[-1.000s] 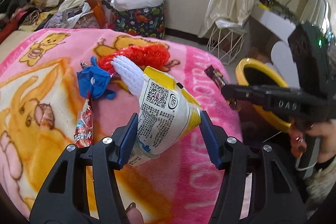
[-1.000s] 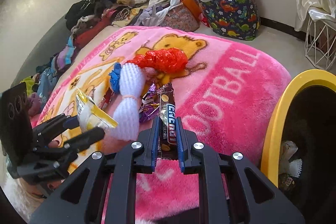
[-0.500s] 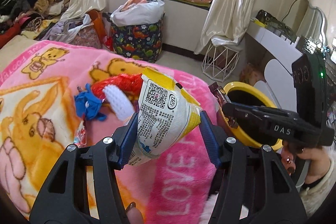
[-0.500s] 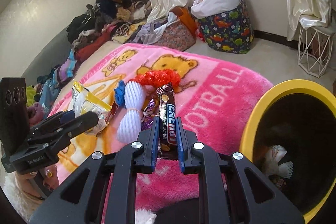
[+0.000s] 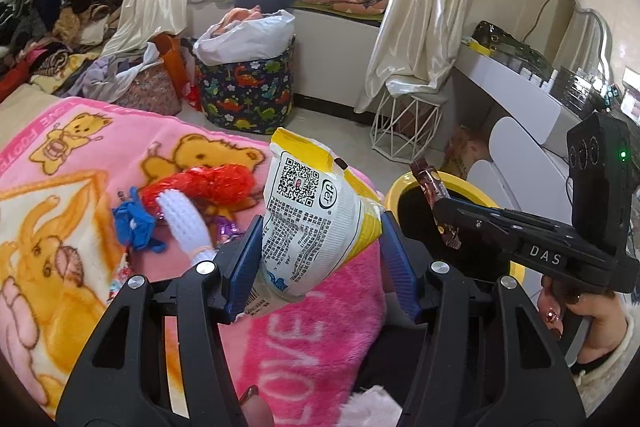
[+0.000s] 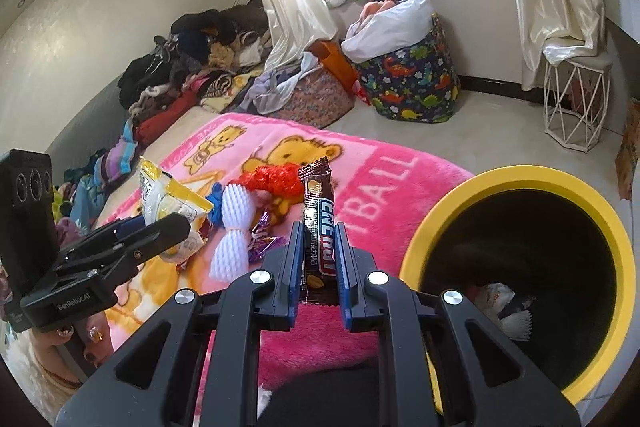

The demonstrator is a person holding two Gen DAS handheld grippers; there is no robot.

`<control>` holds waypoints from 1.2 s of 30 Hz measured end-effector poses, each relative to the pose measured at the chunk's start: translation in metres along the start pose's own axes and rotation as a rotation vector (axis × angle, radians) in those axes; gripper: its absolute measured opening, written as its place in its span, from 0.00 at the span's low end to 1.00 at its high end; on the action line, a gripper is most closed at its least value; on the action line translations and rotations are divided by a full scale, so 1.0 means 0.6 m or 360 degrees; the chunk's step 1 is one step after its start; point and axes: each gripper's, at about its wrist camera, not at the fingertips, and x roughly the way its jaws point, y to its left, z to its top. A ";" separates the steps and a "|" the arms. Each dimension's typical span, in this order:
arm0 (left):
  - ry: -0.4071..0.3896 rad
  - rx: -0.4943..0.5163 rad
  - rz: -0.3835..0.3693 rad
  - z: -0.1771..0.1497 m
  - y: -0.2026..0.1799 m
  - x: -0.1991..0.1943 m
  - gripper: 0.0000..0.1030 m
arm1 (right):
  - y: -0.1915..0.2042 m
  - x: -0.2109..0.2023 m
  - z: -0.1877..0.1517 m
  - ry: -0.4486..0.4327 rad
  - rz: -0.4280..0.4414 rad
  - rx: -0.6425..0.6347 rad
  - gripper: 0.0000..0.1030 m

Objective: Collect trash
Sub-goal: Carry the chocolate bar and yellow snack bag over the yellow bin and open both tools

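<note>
My left gripper (image 5: 320, 251) is shut on a white and yellow snack bag (image 5: 316, 211) and holds it above the pink blanket (image 5: 312, 339). My right gripper (image 6: 318, 247) is shut on a brown candy bar wrapper (image 6: 318, 227), held upright just left of the yellow-rimmed black bin (image 6: 532, 183). The bin (image 5: 404, 183) also shows in the left wrist view, with crumpled white trash (image 6: 508, 311) inside. On the blanket lie a red net (image 6: 276, 179), a white foam net (image 6: 234, 239), a blue scrap (image 5: 134, 223) and purple wrappers (image 6: 260, 239).
A dinosaur-print basket (image 6: 412, 83) with a white bag stands on the floor by the window wall. A white wire stool (image 6: 576, 107) stands to its right. Piles of clothes (image 6: 192, 67) lie along the far side. A white desk (image 5: 520, 95) is at the right.
Both grippers have lifted and drawn back from the blanket with their trash, toward the bin. The remaining trash on the blanket now looks farther away. Grips unchanged.
</note>
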 end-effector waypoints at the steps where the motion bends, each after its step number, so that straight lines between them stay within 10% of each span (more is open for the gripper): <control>1: -0.0001 0.0005 -0.0002 0.000 -0.003 0.001 0.48 | -0.002 -0.003 0.000 -0.0006 -0.0003 0.0004 0.14; 36: 0.0044 0.0253 -0.0204 0.011 -0.166 0.067 0.48 | -0.161 -0.108 -0.002 -0.0222 -0.0292 0.0267 0.14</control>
